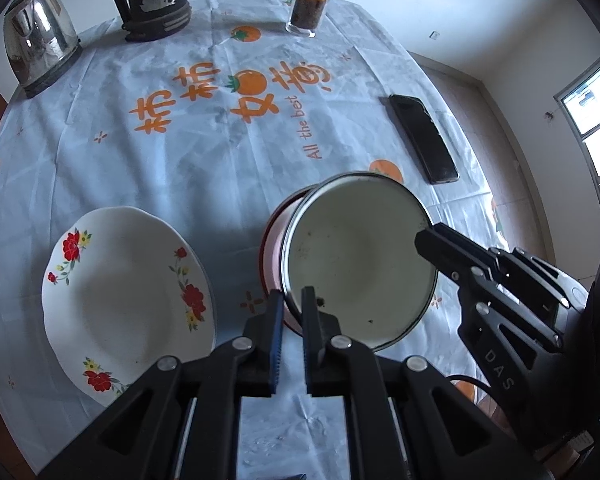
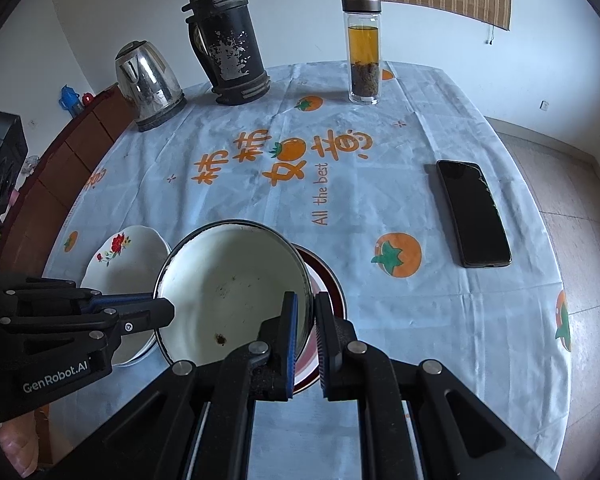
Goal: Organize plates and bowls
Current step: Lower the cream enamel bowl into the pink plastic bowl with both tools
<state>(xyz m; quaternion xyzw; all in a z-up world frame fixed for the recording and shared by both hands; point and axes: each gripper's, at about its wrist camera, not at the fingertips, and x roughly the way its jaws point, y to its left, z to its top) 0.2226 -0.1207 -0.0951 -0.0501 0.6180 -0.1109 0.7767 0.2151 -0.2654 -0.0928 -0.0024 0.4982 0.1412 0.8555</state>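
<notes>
A white enamel bowl [image 1: 360, 256] [image 2: 228, 280] with a metal rim hangs tilted just over a red-rimmed bowl [image 1: 271, 248] [image 2: 334, 284] on the tablecloth. My left gripper [image 1: 293, 314] [image 2: 166, 312] is shut on the enamel bowl's near-left rim. On the opposite side my right gripper [image 2: 307, 310] [image 1: 422, 242] is shut on the rim too. A white plate with red flowers [image 1: 128, 300] [image 2: 126, 256] lies flat to the left of both bowls. Most of the red-rimmed bowl is hidden under the enamel one.
Along the table's far edge stand a steel kettle [image 2: 148, 84], a worn black thermos jug [image 2: 228, 40] and a glass tea bottle [image 2: 364, 52]. A black phone [image 2: 474, 212] lies to the right, near the table's edge. The white cloth [image 2: 380, 168] carries orange prints.
</notes>
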